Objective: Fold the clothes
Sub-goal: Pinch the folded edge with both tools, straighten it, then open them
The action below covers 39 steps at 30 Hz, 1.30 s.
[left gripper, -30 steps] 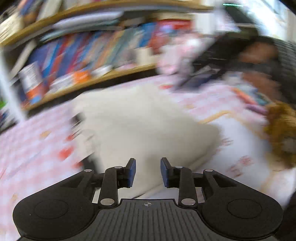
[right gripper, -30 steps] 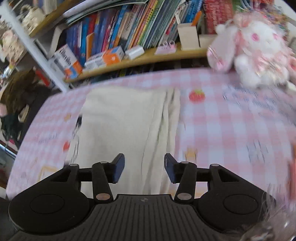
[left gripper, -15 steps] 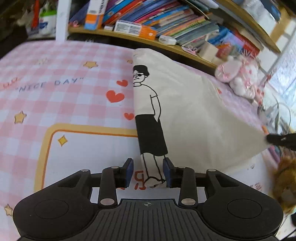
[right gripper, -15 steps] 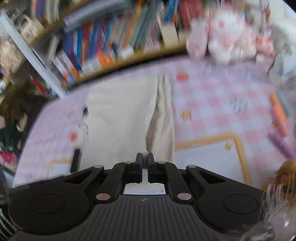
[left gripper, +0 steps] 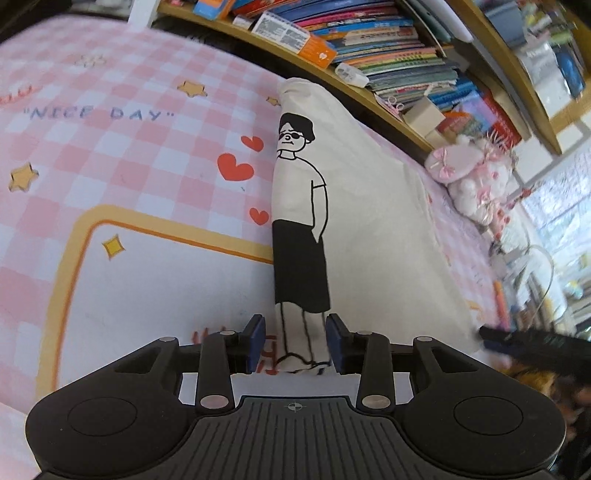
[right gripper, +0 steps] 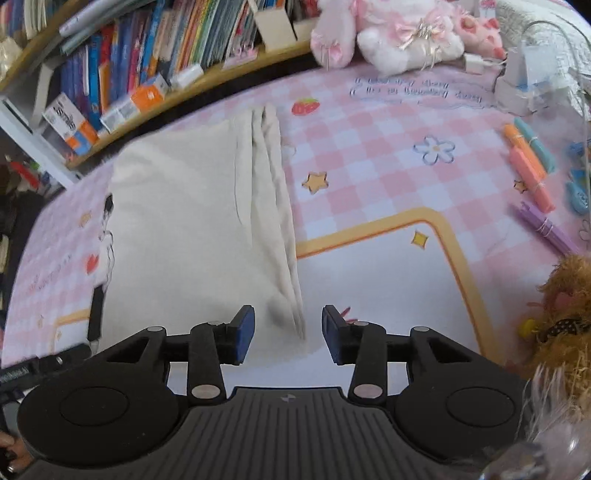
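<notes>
Cream shirt [left gripper: 373,236] lies folded lengthwise on the pink checked surface [left gripper: 122,155], printed figure along its left edge, far end near the bookshelf [left gripper: 373,48]. Our left claw [left gripper: 295,341] sits part-open around the near-left corner, pads not pressing. Our right claw [right gripper: 287,334] is opening around the near-right corner, folded edge between the jaws, plush toy [right gripper: 391,33] far right.

Bare pink checked tablecloth [right gripper: 369,155] is lying open beyond the right fingers [right gripper: 334,334]; bundled pastel marker pens [right gripper: 532,173] are crowding farther right.
</notes>
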Motion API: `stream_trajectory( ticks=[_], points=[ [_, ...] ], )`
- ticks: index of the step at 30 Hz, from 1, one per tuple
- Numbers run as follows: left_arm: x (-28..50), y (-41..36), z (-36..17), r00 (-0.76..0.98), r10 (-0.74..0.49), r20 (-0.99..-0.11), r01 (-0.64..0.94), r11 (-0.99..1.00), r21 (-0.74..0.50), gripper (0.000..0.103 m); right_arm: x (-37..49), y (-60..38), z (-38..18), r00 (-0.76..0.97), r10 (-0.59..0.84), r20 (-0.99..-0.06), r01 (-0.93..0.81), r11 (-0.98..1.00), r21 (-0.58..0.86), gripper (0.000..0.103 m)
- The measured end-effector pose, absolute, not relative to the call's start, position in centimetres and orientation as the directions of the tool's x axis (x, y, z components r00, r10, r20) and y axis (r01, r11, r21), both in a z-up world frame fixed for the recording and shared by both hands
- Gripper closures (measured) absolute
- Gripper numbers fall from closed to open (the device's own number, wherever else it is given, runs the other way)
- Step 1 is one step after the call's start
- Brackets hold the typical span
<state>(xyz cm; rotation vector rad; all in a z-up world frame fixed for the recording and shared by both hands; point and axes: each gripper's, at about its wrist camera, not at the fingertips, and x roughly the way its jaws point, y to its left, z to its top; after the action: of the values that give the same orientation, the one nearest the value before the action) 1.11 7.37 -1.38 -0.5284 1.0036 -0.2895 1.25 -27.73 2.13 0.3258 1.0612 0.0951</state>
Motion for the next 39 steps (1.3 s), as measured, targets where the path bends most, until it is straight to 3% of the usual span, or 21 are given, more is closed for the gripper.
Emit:
stream_trajectory(
  ticks=[3, 5, 9, 12, 21, 26, 28, 29, 30, 34, 39],
  points=[
    [1.6, 7.0, -1.6, 0.501, -0.489, -0.714, -0.002, 0.825, -0.566, 0.074, 1.8, -28.1, 0.7, 0.46, 0.234, -0.857, 0.118, 0.94, 0.32, 0.076],
    [1.9, 7.1, -2.1, 0.492, -0.509, -0.707, -0.019, 0.805, -0.593, 0.096, 1.6, -28.5, 0.0, 0.461, 0.267, -0.846, 0.137, 0.921, 0.366, 0.087],
    [1.1, 8.2, -1.5, 0.524, -0.537, -0.661, -0.013, 0.771, -0.637, 0.1, 1.1, -28.5, -0.2, 0.458, 0.29, -0.84, 0.146, 0.908, 0.393, 0.091],
    [-0.3, 9.9, -0.2, 0.554, -0.568, -0.608, 0.033, 0.745, -0.666, 0.1, 0.3, -27.9, -0.2, 0.429, 0.322, -0.844, 0.121, 0.906, 0.406, 0.091],
    [-3.5, 13.6, -1.9, 0.474, -0.56, -0.679, -0.05, 0.753, -0.656, 0.1, -2.8, -24.6, -0.1, 0.355, 0.343, -0.87, -0.009, 0.932, 0.363, 0.091],
    [-3.7, 13.4, -1.8, 0.436, -0.547, -0.714, -0.003, 0.793, -0.609, 0.098, -3.4, -23.7, 0.0, 0.346, 0.319, -0.882, -0.048, 0.945, 0.323, 0.089],
    [-3.3, 12.8, -1.4, 0.415, -0.52, -0.746, 0.042, 0.83, -0.556, 0.093, -3.4, -23.7, 0.1, 0.355, 0.299, -0.886, -0.042, 0.952, 0.304, 0.085],
    [-3.1, 12.4, -1.0, 0.408, -0.504, -0.761, 0.08, 0.85, -0.52, 0.093, -3.4, -23.6, 0.3, 0.364, 0.283, -0.887, -0.041, 0.957, 0.288, 0.076],
    [-2.9, 12.0, -0.5, 0.408, -0.487, -0.772, 0.122, 0.867, -0.483, 0.09, -3.4, -23.6, 0.6, 0.373, 0.266, -0.889, -0.04, 0.962, 0.271, 0.073],
    [-1.7, 11.3, 1.4, 0.459, -0.434, -0.776, 0.225, 0.901, -0.371, 0.07, -3.5, -23.0, 2.1, 0.459, 0.219, -0.861, -0.073, 0.975, 0.209, 0.072],
    [1.4, 12.1, 2.5, 0.533, -0.417, -0.736, 0.232, 0.909, -0.347, 0.068, -3.2, -21.8, 1.7, 0.468, 0.185, -0.864, -0.093, 0.983, 0.16, 0.073]
  ],
)
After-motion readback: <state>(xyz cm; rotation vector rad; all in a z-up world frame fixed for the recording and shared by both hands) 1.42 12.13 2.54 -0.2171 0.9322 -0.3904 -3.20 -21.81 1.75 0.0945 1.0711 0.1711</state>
